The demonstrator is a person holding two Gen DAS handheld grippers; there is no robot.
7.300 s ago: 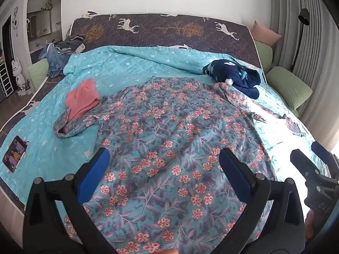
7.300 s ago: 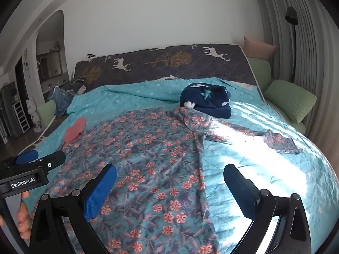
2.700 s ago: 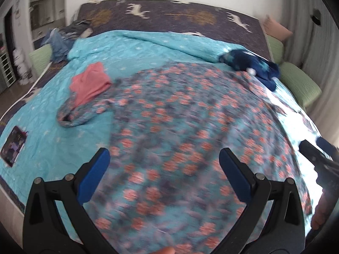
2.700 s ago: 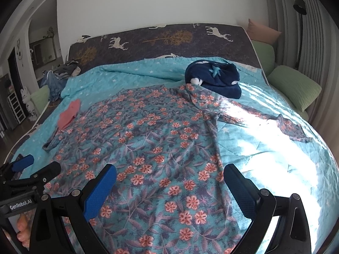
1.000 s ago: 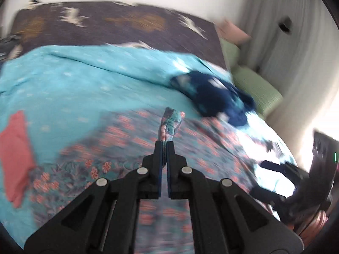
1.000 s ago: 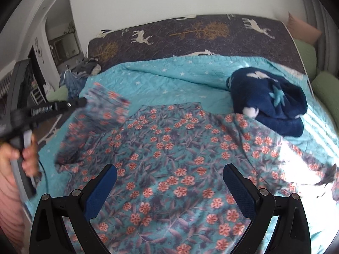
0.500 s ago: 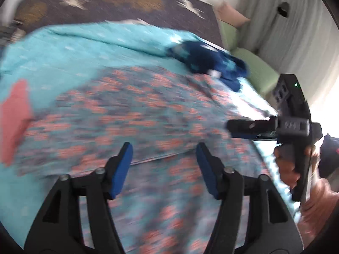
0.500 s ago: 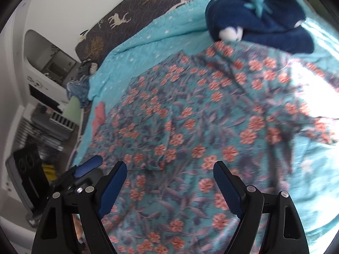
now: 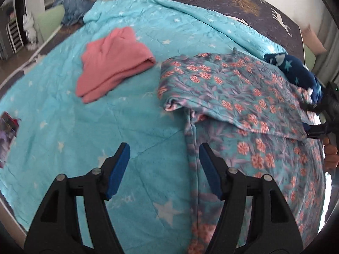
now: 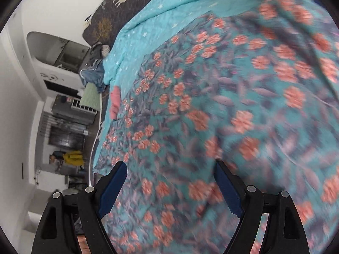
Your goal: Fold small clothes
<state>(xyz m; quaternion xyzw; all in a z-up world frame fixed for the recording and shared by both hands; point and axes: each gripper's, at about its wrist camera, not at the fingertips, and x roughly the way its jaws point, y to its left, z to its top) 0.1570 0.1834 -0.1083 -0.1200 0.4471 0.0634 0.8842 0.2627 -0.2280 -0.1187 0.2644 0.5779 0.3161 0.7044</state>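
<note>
A teal garment with pink flowers (image 9: 243,110) lies on the turquoise quilt (image 9: 89,127); its left sleeve is folded across its upper part. My left gripper (image 9: 164,165) is open and empty, low over the quilt at the garment's left edge. My right gripper (image 10: 169,182) is open and empty, close above the garment (image 10: 222,97), with the view tilted and blurred. The right gripper also shows in the left wrist view (image 9: 326,116) at the garment's right side.
A folded pink garment (image 9: 112,61) lies on the quilt left of the flowered one. A navy star-patterned item (image 9: 296,72) lies at the far right. Jeans (image 9: 74,2) sit at the bed's far left corner. A small picture card (image 9: 6,131) lies at the left edge.
The left gripper carried the sleeve across the garment, let go and opened; it now sits low at the garment's left edge. The right gripper has dropped close to the fabric and tilted.
</note>
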